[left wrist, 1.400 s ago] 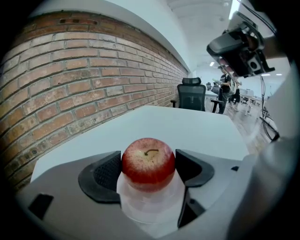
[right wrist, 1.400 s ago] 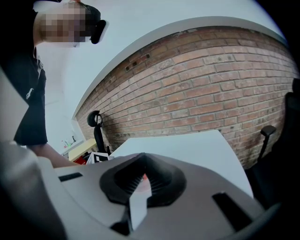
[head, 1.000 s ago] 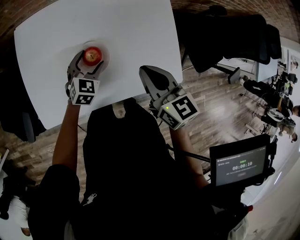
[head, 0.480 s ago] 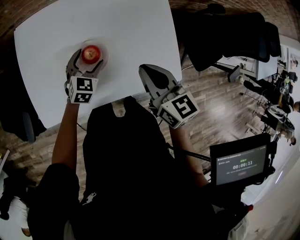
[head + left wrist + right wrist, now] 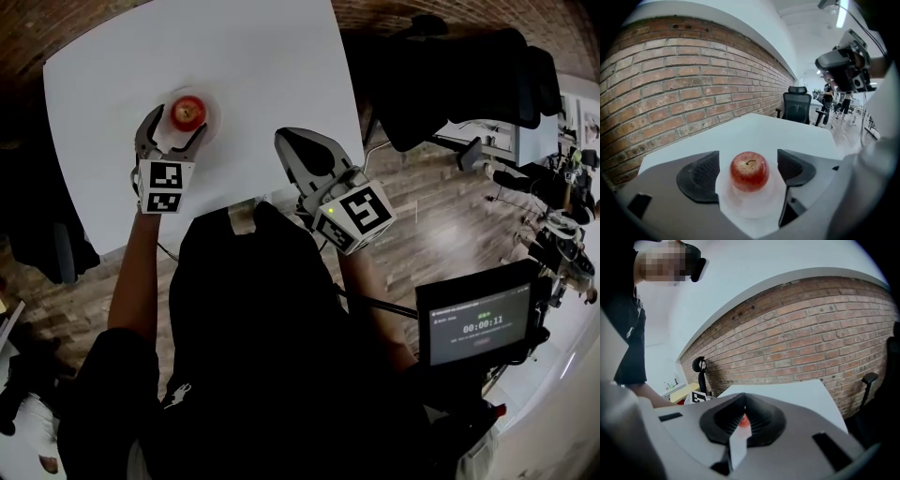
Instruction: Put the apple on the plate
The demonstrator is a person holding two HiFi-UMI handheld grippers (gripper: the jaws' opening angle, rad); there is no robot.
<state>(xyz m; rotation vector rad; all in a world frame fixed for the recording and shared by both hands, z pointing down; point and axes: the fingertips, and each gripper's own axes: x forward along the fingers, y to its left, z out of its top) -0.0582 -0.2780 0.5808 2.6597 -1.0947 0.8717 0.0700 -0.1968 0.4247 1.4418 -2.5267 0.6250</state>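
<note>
A red apple [image 5: 187,112] stands upright on a small white plate [image 5: 212,118] on the white table [image 5: 262,66]. My left gripper [image 5: 176,123] hovers just on the near side of it. Its jaws have just been opening wider, and both pads stand apart from the apple [image 5: 749,170], which sits between them on the plate [image 5: 750,207]. My right gripper [image 5: 302,148] is over the table's near right edge, away from the plate. It is shut with nothing between its pads [image 5: 759,420]; a sliver of the apple [image 5: 744,421] shows past them.
A black office chair [image 5: 450,66] stands past the table's right edge on the wooden floor [image 5: 441,216]. A small screen [image 5: 480,323] hangs at lower right. A brick wall [image 5: 684,89] runs behind the table.
The left gripper has drawn back and up from the apple, so its fingertips no longer flank it closely. The apple stays on the plate. The right gripper has kept still.
</note>
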